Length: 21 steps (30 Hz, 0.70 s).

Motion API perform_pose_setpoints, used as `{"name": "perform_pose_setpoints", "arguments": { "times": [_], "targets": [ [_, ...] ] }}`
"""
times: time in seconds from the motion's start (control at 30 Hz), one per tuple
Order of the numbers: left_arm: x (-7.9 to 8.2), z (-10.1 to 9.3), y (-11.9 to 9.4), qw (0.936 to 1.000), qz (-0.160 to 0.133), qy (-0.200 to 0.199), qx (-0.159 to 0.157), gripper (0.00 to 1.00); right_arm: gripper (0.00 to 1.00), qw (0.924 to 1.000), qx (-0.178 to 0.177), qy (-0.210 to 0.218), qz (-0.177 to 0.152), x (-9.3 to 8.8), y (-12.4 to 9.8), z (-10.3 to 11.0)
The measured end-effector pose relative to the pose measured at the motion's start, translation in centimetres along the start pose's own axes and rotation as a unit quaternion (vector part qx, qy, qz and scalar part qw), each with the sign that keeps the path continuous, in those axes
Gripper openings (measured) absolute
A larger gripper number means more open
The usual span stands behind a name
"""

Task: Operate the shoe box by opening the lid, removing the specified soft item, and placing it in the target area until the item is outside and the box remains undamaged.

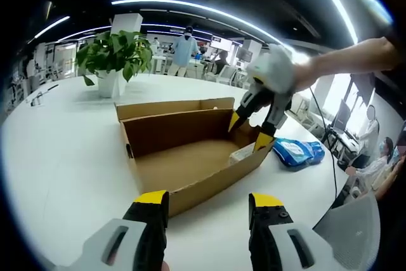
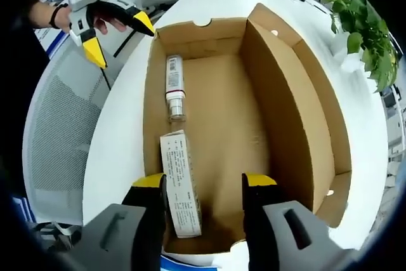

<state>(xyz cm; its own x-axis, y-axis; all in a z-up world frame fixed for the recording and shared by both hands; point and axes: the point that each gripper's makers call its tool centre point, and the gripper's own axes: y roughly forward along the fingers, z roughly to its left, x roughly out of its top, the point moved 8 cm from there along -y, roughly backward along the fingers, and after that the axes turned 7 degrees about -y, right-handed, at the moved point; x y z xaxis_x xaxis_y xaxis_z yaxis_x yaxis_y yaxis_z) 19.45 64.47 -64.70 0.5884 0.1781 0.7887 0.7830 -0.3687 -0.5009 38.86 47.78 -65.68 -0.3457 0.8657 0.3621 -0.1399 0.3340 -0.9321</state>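
An open cardboard shoe box (image 2: 254,125) sits on a white table (image 1: 63,157), lid folded back. The right gripper (image 2: 204,185), fingers parted and empty, hovers over a small carton (image 2: 179,191) and a tube (image 2: 174,93) inside; their print is unreadable. A blue soft pack (image 1: 297,152), likely light and yielding, lies outside. The left gripper (image 1: 209,201) waits open, holding nothing.
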Motion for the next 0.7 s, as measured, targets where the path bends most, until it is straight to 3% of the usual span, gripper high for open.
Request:
{"name": "perform_pose_setpoints", "arguments": {
  "times": [0.27, 0.43, 0.5, 0.57, 0.7],
  "targets": [
    [0.0, 0.1, -0.1, 1.0, 0.0, -0.001, 0.002, 0.51, 0.5, 0.9999, -0.015, 0.004, 0.005, -0.4, -0.3, -0.5],
    [0.0, 0.0, 0.0, 1.0, 0.002, 0.001, 0.001, 0.51, 0.48, 0.9996, -0.026, -0.005, 0.011, -0.5, -0.6, -0.3],
    [-0.1, 0.0, 0.0, 1.0, 0.004, 0.002, 0.0, 0.51, 0.45, 0.9996, -0.025, -0.013, 0.009, -0.2, -0.6, -0.2],
    [0.0, 0.0, 0.0, 1.0, 0.003, 0.002, -0.001, 0.51, 0.49, 0.9999, -0.005, 0.006, -0.011, 0.4, -0.6, 0.2],
    [-0.1, 0.0, 0.0, 1.0, 0.004, 0.0, -0.002, 0.51, 0.47, 0.9999, 0.002, 0.003, -0.01, 0.8, -0.2, 0.4]
  ]
}}
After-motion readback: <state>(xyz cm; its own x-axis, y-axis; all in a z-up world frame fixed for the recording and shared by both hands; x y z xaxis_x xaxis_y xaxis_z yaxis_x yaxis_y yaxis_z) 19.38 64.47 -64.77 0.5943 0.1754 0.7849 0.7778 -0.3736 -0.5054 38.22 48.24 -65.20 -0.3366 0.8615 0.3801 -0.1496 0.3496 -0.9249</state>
